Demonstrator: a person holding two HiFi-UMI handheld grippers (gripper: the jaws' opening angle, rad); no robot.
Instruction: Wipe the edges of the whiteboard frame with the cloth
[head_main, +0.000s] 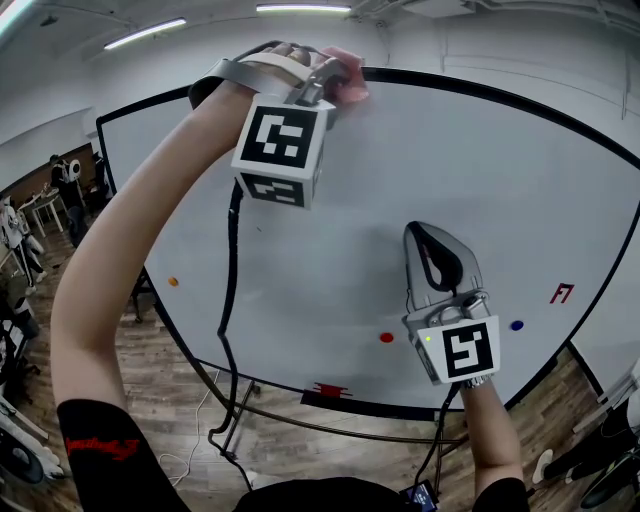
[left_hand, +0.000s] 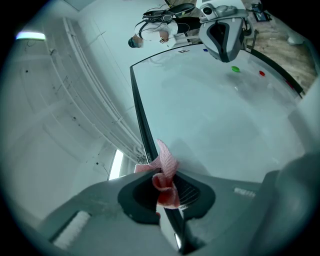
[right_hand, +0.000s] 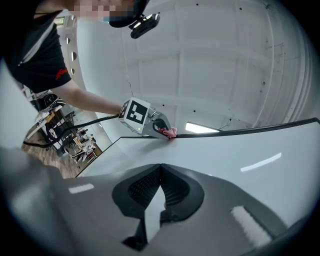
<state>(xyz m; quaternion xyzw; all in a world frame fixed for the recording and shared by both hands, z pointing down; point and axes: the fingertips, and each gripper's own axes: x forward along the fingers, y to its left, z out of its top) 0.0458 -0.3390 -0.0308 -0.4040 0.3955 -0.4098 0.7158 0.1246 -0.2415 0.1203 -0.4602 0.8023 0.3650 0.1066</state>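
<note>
A large whiteboard (head_main: 420, 170) with a thin black frame (head_main: 480, 88) fills the head view. My left gripper (head_main: 335, 76) is raised to the frame's top edge and is shut on a pink cloth (head_main: 350, 84), which presses against that edge. In the left gripper view the cloth (left_hand: 165, 165) bunches between the jaws right beside the black frame (left_hand: 139, 112). My right gripper (head_main: 428, 232) hangs in front of the lower middle of the board, shut with nothing in it. The right gripper view shows its closed jaws (right_hand: 161, 172), the distant left gripper (right_hand: 150, 122) and the cloth (right_hand: 171, 133).
Small magnets dot the board: orange (head_main: 173, 282), red (head_main: 386, 337) and blue (head_main: 516, 325). A red mark (head_main: 562, 293) is at the right. A red item (head_main: 332, 390) lies on the bottom ledge. Cables (head_main: 230, 300) hang by the board's stand above a wooden floor (head_main: 170, 420).
</note>
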